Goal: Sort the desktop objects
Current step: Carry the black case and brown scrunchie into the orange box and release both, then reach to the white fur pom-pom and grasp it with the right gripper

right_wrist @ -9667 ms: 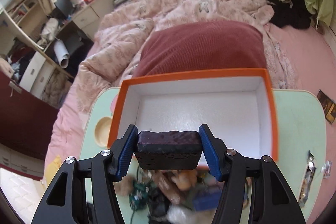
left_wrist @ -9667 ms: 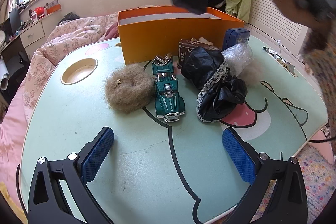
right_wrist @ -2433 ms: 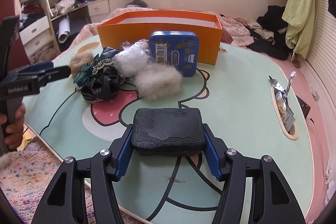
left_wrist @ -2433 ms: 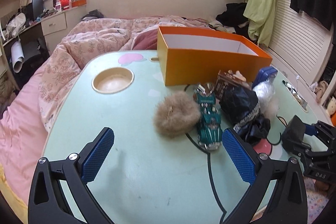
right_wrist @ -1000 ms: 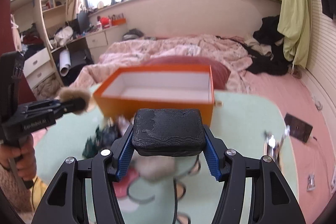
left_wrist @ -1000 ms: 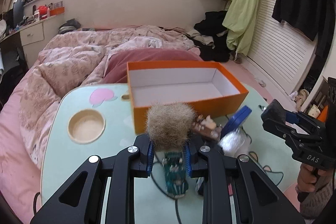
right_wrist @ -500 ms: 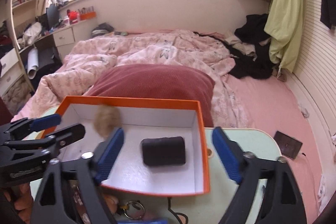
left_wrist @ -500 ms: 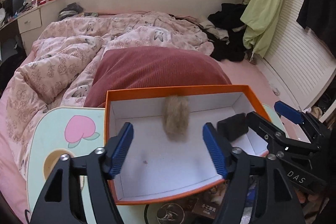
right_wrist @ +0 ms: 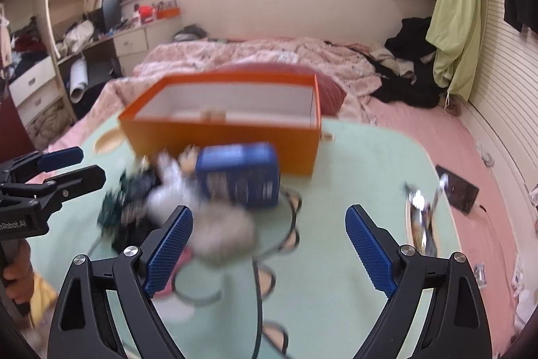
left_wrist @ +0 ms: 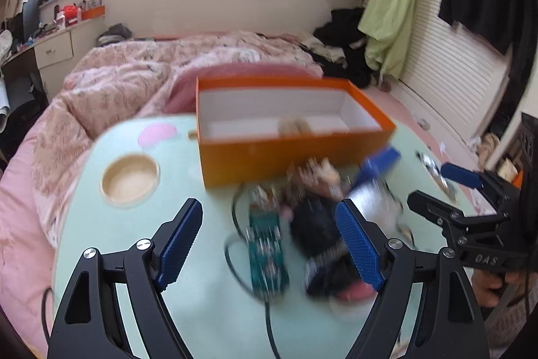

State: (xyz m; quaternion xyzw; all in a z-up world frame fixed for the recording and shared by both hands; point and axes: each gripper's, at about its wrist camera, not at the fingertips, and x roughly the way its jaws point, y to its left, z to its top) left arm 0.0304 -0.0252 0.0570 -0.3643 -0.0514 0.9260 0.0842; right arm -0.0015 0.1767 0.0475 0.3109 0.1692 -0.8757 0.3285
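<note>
Orange card walled the box [left_wrist: 289,153] at the far side of the green table [left_wrist: 168,291], and a tuft of the brown fur ball [left_wrist: 295,125] showed above its near wall; half a second earlier both that ball and a black pad had just dropped inside. The pad could no longer be made out from either camera. In front of the box, blurred by camera motion, lay what was left to sort: a green toy car [left_wrist: 267,253], a black cloth bundle [left_wrist: 319,234], a blue tin [right_wrist: 239,174] leaning at the box, and a grey fur piece [right_wrist: 223,234]. Both grippers had pulled back from over the box to the pile. The left gripper [left_wrist: 269,239] was spreading its jaws with nothing pressed between them, the car lying below the gap. The right gripper [right_wrist: 269,249] was likewise widening and empty. Two items seemed to be sorted, and the next picks appeared to be starting.
</note>
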